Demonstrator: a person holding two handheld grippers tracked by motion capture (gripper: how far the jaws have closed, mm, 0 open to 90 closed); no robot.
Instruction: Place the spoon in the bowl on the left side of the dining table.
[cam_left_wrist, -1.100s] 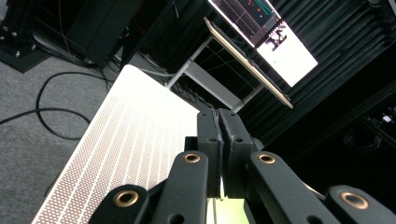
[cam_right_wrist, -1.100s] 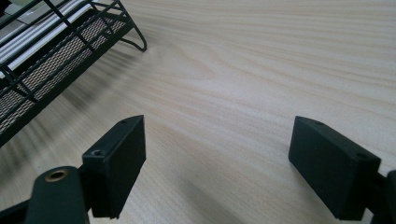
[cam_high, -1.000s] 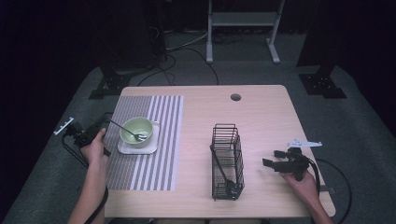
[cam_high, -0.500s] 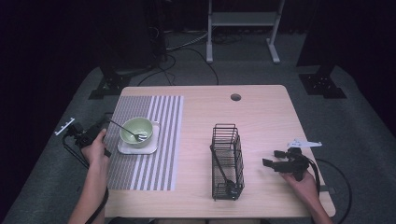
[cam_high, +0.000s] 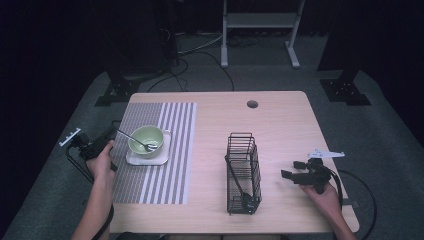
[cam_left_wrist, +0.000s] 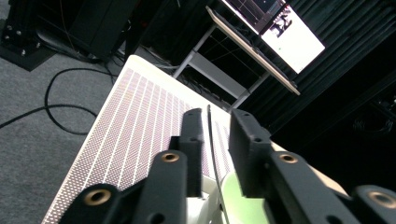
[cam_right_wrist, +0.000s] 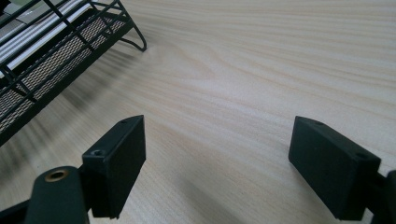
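A metal spoon (cam_high: 136, 140) leans in the green bowl (cam_high: 146, 139) near the desk's (cam_high: 280, 125) left edge, its handle (cam_left_wrist: 211, 140) loose between the left gripper's (cam_left_wrist: 216, 140) jaws, which have just been opening, apparently to release it. Near the right edge, beside the wire basket (cam_high: 243, 172), the right gripper (cam_high: 301, 176) idles, jaws wide apart and empty.

bare wood lies open right of the wire basket (cam_high: 243, 172); left of it, bowl (cam_high: 146, 140) and striped mat (cam_high: 157, 150) crowd the table.
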